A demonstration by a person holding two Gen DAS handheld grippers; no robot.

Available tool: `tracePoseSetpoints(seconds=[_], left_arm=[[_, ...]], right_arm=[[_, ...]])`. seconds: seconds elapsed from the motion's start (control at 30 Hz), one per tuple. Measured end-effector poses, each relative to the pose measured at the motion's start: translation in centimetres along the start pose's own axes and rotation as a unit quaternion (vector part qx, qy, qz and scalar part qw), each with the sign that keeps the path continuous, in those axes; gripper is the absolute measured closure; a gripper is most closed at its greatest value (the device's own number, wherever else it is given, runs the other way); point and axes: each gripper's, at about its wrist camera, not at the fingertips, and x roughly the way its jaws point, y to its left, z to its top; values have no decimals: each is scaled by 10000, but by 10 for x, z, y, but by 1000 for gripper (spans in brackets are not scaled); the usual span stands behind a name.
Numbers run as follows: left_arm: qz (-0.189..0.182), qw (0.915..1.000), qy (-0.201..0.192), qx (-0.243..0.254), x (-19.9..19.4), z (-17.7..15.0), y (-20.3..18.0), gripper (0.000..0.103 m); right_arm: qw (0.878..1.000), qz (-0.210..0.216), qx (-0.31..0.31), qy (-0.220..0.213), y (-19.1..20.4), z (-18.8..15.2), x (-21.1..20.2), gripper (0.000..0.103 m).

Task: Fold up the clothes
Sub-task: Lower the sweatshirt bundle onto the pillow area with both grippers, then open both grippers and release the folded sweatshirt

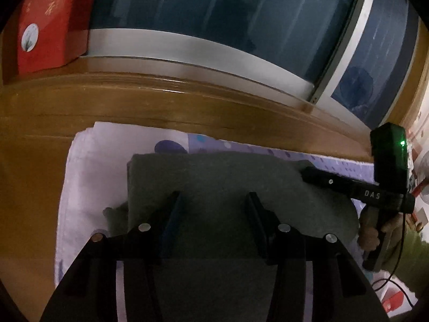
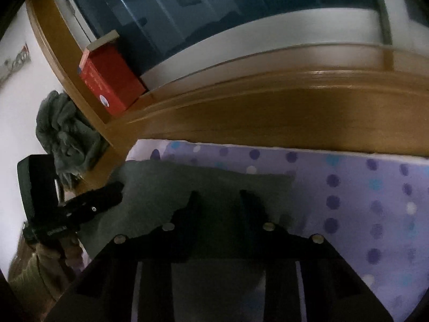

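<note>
Garment [image 1: 214, 177] grey, folded flat on dotted purple sheet [image 2: 348, 187].

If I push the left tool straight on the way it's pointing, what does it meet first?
Most likely the folded grey garment: the left tool points down at it, fingers spread over its top. Beyond lie the dotted purple sheet and the wooden ledge. Depth is uncertain.

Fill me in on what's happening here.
A person is folding clothes with a handheld gripper in each hand. A dark grey garment lies folded on a purple dotted sheet. The left gripper and the right gripper both hover over it with jaws apart, neither visibly pinching the cloth.
</note>
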Motion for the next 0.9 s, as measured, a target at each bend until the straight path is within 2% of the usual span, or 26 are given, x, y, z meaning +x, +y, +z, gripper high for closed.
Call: tracePoseSetpoints(seconds=[0.13,0.23,0.3,0.43,0.53,0.67,0.8,0.9], left_arm=[[-98,9999,-22,-37,-34,4,-6,57],[-320,9995,-49,-48,-58,-6,-11,57],[-364,9992,123,-115,-57,-20,-11,57],[-255,9988,296,-304,-44,-50,1,57],[-227,9986,289,-381,-57,-51,0,57],[-189,9993,291,-149,-75,-57,-11,57],[128,9987,401,-275,-56,-73,-7,57],[291,9978,370,-476,-67,-74,-16,57]], right_arm=[[9990,-380,-228,-15,15,1,-25,78],[9978,-305,-564,-158,39,-11,-57,78],[9965,-271,-787,-95,55,-25,-64,78],[9932,-509,-1031,194,59,-65,-52,78],[9955,-538,-759,188,54,-70,-63,78],[9918,-656,-1088,163,72,-75,-89,76],[9903,-736,-1084,458,66,-86,-65,76],[9913,-735,-968,497,62,-91,-63,75]])
